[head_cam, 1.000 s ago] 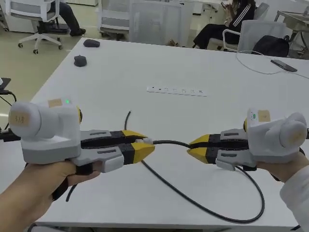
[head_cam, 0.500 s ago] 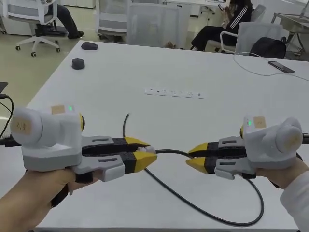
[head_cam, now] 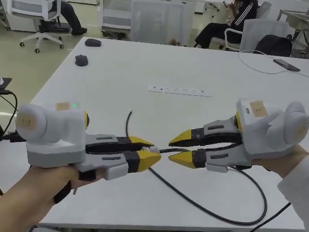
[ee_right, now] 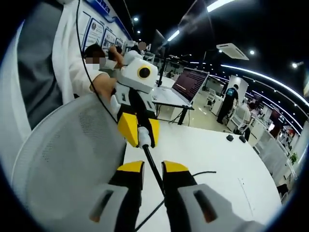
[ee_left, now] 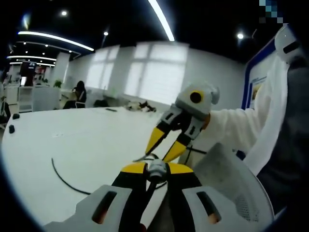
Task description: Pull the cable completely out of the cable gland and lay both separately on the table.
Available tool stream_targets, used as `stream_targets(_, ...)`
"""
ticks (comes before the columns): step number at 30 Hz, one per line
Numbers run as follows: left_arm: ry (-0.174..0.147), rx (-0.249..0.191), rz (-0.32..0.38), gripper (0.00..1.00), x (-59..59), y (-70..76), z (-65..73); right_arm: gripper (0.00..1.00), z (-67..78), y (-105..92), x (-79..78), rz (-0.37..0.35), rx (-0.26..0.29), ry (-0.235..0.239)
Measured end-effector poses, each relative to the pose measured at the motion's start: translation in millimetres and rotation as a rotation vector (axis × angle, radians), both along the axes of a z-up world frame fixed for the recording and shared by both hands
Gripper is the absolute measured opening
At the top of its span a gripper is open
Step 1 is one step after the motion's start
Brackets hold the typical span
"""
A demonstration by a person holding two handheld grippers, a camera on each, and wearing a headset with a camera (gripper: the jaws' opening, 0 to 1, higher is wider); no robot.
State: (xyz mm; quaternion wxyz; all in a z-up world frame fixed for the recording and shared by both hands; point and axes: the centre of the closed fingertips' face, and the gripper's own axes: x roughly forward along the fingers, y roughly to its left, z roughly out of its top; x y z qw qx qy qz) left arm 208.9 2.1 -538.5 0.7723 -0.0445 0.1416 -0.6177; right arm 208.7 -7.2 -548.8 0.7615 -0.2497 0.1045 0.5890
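A small grey-white cable gland point(ee_left: 156, 170) sits in my left gripper point(head_cam: 155, 150), whose yellow jaws are shut on it. A thin black cable point(head_cam: 203, 205) leaves the gland, passes between the parted jaws of my right gripper point(head_cam: 170, 151), then loops over the white table point(head_cam: 145, 63) and back toward the left. The right gripper is open and close to the left one, tips almost facing. In the right gripper view the cable point(ee_right: 149, 157) runs untouched between my jaws up to the gland point(ee_right: 143, 137). Both grippers are held just above the table's near edge.
A white power strip point(head_cam: 176, 90) lies mid-table. A dark mouse point(head_cam: 81, 60) and another dark object point(head_cam: 91, 42) sit at the far left, a phone point(head_cam: 287, 65) with a white lead at the far right. Chairs and seated people are beyond the table.
My right gripper, shut on the cable before, has opened its jaws and slid left toward the left gripper. The left gripper stays shut on the gland.
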Motion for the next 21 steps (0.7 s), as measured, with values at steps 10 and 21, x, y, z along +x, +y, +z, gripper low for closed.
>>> stream_targets(10,-0.004,0.005,0.000,0.16,0.3,1.1,-0.1,0.05,-0.1,4.8,-3.6,0.052,0.001,0.010)
stream_targets(21,0.010,0.002,0.015,0.16,4.1,3.3,-0.6,0.04,-4.4,-2.8,2.8,0.007,0.025,0.035)
